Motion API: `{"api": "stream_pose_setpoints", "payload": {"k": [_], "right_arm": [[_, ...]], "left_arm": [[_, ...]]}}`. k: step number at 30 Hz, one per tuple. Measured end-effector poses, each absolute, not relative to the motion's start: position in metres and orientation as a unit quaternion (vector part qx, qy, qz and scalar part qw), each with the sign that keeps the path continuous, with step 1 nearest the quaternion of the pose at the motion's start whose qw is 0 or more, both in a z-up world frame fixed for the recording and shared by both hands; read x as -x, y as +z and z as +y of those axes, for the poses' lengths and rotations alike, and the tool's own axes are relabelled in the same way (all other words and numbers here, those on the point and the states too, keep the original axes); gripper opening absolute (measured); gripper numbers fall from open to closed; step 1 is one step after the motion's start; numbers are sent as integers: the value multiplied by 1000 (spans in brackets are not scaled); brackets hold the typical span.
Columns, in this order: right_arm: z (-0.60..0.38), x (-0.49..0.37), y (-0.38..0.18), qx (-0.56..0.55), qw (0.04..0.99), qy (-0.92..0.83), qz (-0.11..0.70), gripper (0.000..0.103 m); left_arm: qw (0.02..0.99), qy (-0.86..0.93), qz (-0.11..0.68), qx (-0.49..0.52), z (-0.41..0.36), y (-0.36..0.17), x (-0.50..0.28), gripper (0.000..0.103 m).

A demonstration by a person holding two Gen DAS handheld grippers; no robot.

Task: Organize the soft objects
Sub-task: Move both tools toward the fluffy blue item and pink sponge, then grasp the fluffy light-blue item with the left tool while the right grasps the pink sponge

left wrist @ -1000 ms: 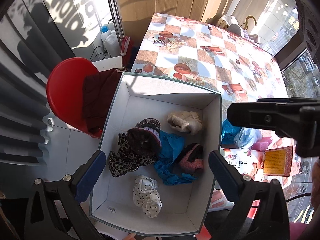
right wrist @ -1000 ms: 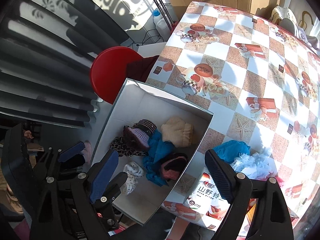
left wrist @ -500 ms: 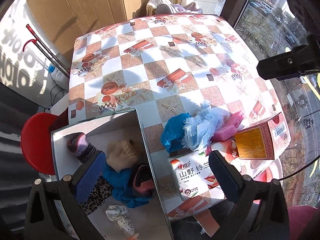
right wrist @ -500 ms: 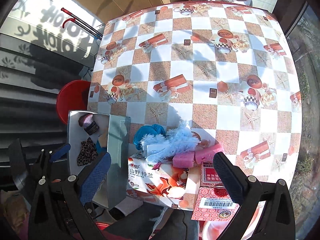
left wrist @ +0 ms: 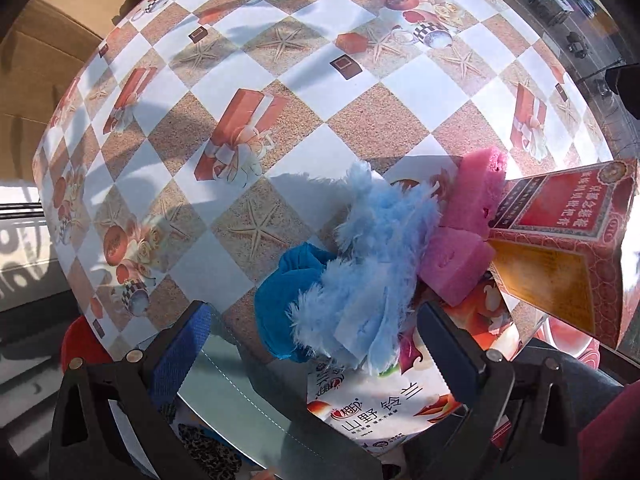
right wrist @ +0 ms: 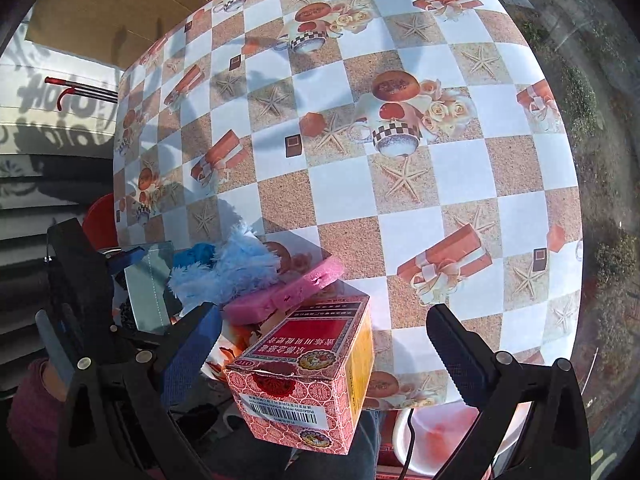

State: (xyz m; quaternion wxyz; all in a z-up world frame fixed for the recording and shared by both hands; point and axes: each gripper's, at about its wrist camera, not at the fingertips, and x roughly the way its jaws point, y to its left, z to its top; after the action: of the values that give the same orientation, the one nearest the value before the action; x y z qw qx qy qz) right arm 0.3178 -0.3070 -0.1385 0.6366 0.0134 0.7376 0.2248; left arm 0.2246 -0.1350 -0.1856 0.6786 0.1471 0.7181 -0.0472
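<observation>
Both hand-held grippers swung off the box (left wrist: 248,412) toward the worktop (left wrist: 304,128) pile: left (left wrist: 316,352) spread before blue fluff (left wrist: 376,264), right (right wrist: 328,352) spread around red carton (right wrist: 308,380), gripping nothing.

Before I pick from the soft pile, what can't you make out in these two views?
- White bin: left wrist view shows only its rim and a scrap of leopard fabric; the frame edge cuts off the rest.
- Blue cloth: partly buried under the light blue fluffy item.
- Pink sponges: near ends hidden by the red box in the right wrist view.
</observation>
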Motion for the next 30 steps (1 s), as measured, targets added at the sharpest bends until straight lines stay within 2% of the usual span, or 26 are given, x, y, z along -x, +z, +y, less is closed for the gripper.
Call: {"api": "stream_pose_setpoints", "payload": {"k": [10,19,25,30], "right_arm": [[-256,-336,-219,91,535,268,796,103],[-219,-319,-278,205,431,304,825,103],[-239,-331,-275,203,463,301,808,103],[-284,-371,-259,204,560,216,773,103]], "left_arm": [[629,-56,746,-212,-149,-223,-235,103],[600,-34,770,-215,-141,-247,-243,103],[632,25,750,-194,-128,-251,-273,101],[694,89,701,-139,-105,-219,-306,101]]}}
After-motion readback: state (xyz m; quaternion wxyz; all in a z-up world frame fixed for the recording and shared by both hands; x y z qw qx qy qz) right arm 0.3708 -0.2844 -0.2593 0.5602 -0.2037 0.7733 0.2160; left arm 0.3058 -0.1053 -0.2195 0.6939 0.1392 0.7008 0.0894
